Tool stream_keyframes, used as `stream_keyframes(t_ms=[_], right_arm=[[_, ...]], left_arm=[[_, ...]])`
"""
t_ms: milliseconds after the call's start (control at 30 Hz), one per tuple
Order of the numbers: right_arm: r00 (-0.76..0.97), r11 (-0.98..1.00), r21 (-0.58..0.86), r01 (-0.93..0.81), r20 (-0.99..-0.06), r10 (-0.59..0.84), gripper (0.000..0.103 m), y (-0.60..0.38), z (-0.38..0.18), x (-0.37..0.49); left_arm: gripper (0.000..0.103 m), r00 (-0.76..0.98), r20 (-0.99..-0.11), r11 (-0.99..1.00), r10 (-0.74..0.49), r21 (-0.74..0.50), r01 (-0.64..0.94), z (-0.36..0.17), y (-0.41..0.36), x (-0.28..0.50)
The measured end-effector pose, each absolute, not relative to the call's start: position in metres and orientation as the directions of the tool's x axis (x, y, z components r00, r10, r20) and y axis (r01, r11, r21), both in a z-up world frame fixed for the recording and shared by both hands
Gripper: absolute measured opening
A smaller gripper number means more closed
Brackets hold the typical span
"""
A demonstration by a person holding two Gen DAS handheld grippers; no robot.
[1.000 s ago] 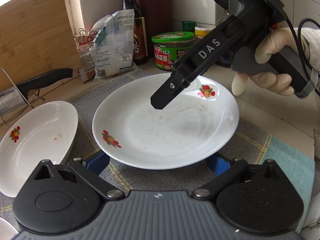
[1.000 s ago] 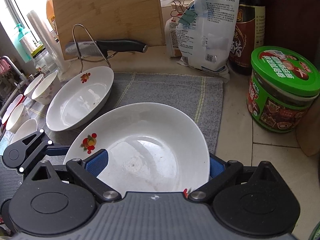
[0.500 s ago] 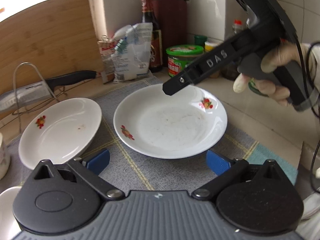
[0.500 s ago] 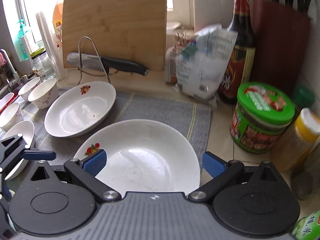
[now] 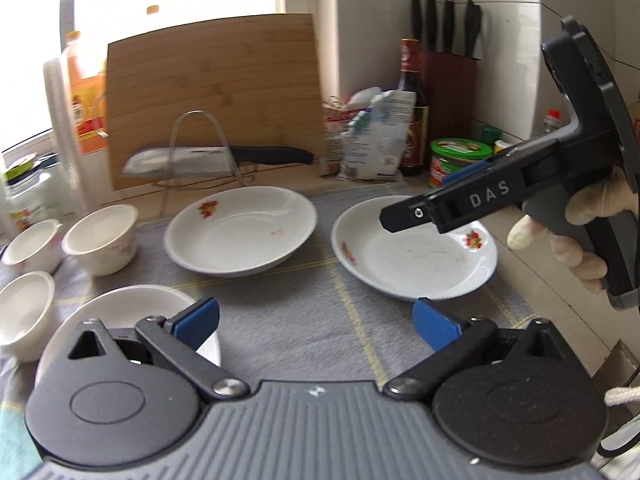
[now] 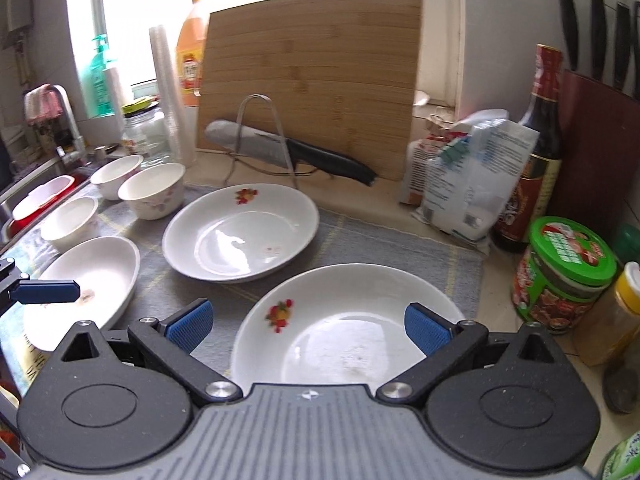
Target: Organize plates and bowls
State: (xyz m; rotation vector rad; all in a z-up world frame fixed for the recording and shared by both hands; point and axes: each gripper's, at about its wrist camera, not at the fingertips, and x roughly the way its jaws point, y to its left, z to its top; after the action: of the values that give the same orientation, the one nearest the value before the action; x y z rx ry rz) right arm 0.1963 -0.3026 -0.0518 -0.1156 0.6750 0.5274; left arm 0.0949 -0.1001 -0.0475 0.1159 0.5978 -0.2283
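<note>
While your left gripper (image 5: 316, 320) gapes empty, your right gripper (image 6: 308, 322) hangs released above the fruit-print plate (image 6: 340, 344).

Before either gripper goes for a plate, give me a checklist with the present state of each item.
1. Left gripper open and holding nothing: ok.
2. Right gripper open and holding nothing: ok.
3. Right plate lies flat on the mat, nothing on top of it: ok.
4. Middle plate clear of the right plate, a strip of mat between them: ok.
5. Plates clean enough to stack: not ok, both show reddish smears in the left wrist view.
6. Right gripper's height above the right plate: cannot tell.
</note>
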Motion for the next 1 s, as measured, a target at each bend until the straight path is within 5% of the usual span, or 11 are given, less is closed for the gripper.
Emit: stream_keyframes(t_ms=[300,1000], right_arm=[[0.598,0.818,0.069,-0.571,-0.648,0.472,0.103,-0.257,-0.058,0.172],[0.557,0.888,0.113,-0.446,-0.742,0.374,0.103,-0.119,-0.083,0.136]], left_arm=[[0.102,0.807,-0.579,0.986,-0.115,0.031,0.163,-0.052,-0.060,0.063],[0.102,0.707,-0.666,0.943,-0.238,0.016,0.333,-0.090,0.097,0.052]])
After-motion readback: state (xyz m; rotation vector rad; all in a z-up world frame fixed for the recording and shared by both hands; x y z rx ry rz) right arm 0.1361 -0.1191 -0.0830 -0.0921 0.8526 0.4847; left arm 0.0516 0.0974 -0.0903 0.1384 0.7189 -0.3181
